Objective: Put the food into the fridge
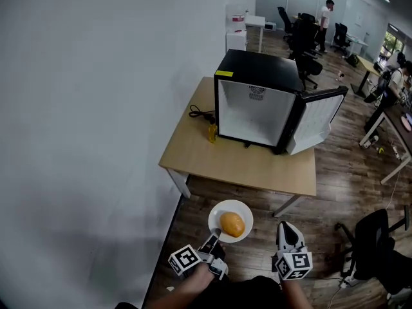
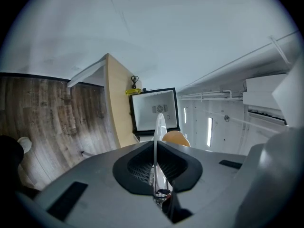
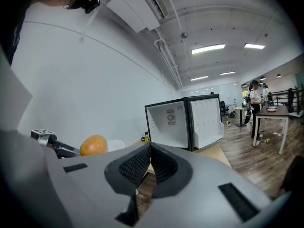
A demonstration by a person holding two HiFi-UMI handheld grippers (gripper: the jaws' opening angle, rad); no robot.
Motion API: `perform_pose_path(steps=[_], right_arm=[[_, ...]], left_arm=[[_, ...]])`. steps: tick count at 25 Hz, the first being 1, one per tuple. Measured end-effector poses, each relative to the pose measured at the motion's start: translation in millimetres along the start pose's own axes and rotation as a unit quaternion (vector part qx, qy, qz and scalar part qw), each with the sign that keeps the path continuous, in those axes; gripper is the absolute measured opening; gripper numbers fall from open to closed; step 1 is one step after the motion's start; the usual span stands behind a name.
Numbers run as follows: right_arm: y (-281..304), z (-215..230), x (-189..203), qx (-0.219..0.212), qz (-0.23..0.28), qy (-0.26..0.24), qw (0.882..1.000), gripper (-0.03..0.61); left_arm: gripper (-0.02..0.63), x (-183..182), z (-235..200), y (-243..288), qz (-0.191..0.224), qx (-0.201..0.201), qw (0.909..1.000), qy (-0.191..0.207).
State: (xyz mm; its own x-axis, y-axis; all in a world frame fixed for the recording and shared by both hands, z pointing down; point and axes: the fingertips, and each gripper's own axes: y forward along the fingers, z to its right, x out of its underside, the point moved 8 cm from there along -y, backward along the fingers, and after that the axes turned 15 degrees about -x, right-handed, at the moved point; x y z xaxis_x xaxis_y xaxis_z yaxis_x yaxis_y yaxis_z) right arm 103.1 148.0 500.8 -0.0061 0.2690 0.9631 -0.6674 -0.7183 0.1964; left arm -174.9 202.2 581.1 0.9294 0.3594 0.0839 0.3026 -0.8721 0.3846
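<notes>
A white plate point(image 1: 219, 212) carries a round orange-brown piece of food point(image 1: 232, 224). My left gripper point(image 1: 214, 238) is shut on the plate's near rim and holds it over the floor, in front of the table. In the left gripper view the plate point(image 2: 159, 125) stands edge-on between the jaws, with the food point(image 2: 175, 137) behind it. My right gripper point(image 1: 288, 227) hangs beside the plate, shut with nothing in it; its jaws point(image 3: 149, 148) meet at the tip. The black mini fridge point(image 1: 257, 98) stands on the wooden table point(image 1: 212, 153), its door point(image 1: 315, 118) swung open to the right and its white inside bare.
A small yellow bottle point(image 1: 212, 132) and a black cable point(image 1: 201, 113) lie on the table left of the fridge. A white wall runs along the left. A black office chair point(image 1: 380, 237) stands at the right, with desks, chairs and a person point(image 1: 326, 18) further back.
</notes>
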Motion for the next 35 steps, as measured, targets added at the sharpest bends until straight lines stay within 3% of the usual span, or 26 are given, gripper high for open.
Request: perform_pose_path(steps=[9, 18, 26, 35], right_arm=[[46.6, -3.0, -9.2, 0.007, -0.015, -0.014, 1.0, 0.06], [90.4, 30.3, -11.6, -0.002, -0.018, -0.036, 0.999, 0.06], [153.9, 64.3, -30.9, -0.054, -0.02, -0.071, 0.996, 0.06], [213.9, 124.7, -59.7, -0.088, -0.054, -0.068, 0.992, 0.06]], left_arm=[[0.021, -41.2, 9.7, 22.4, 0.002, -0.01, 0.9999, 0.002], [0.021, -54.2, 3.6, 68.0, 0.005, -0.02, 0.9997, -0.009], [0.021, -70.3, 32.9, 134.6, -0.001, -0.016, 0.9993, -0.034], [0.021, -92.7, 72.8, 231.0, 0.014, -0.019, 0.9995, -0.023]])
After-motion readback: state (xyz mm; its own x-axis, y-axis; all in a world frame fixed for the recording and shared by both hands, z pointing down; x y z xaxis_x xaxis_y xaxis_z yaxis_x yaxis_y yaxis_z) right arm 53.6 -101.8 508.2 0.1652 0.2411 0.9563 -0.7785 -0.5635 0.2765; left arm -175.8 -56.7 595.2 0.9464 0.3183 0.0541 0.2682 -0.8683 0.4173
